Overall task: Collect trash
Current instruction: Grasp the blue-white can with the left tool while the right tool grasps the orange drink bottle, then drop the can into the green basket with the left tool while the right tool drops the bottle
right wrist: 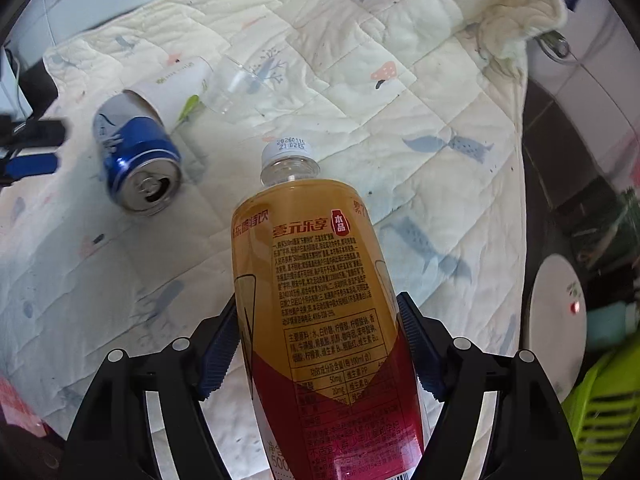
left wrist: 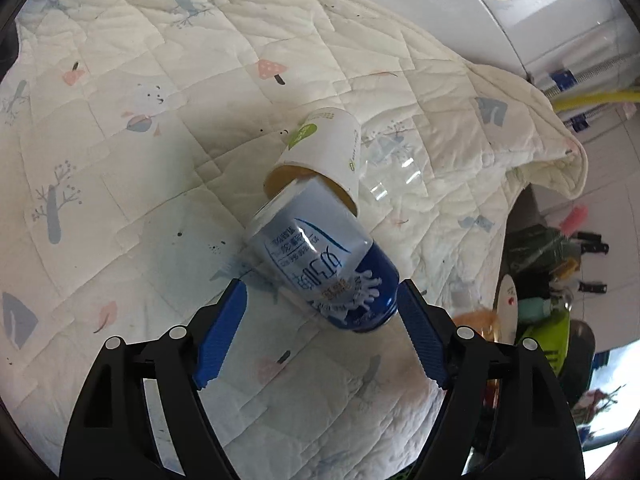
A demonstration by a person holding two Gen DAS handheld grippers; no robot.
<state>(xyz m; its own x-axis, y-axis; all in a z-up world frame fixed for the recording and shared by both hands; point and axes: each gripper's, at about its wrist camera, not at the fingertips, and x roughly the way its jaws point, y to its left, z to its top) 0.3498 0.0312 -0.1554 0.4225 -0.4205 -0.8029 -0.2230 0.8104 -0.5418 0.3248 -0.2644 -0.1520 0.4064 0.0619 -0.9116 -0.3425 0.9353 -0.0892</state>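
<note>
A blue and white drink can [left wrist: 320, 256] lies on its side on the quilted blanket [left wrist: 140, 140], its far end against the mouth of a tipped paper cup [left wrist: 320, 148]. A clear plastic cup [left wrist: 396, 176] lies just right of the paper cup. My left gripper [left wrist: 320, 304] is open, its blue pads either side of the can's near end without closing on it. My right gripper [right wrist: 316, 320] is shut on an orange and red plastic drink bottle [right wrist: 316, 280] with a white cap. The right wrist view also shows the can [right wrist: 136, 160], paper cup [right wrist: 172, 84] and clear cup [right wrist: 236, 84] at upper left.
The blanket's edge drops off at right [left wrist: 560, 168]. Beyond it are a white appliance [left wrist: 500, 20], a yellow hose [left wrist: 592, 98], a white round lid [right wrist: 556, 320], a lime green basket [right wrist: 600, 400] and dark clutter on the floor.
</note>
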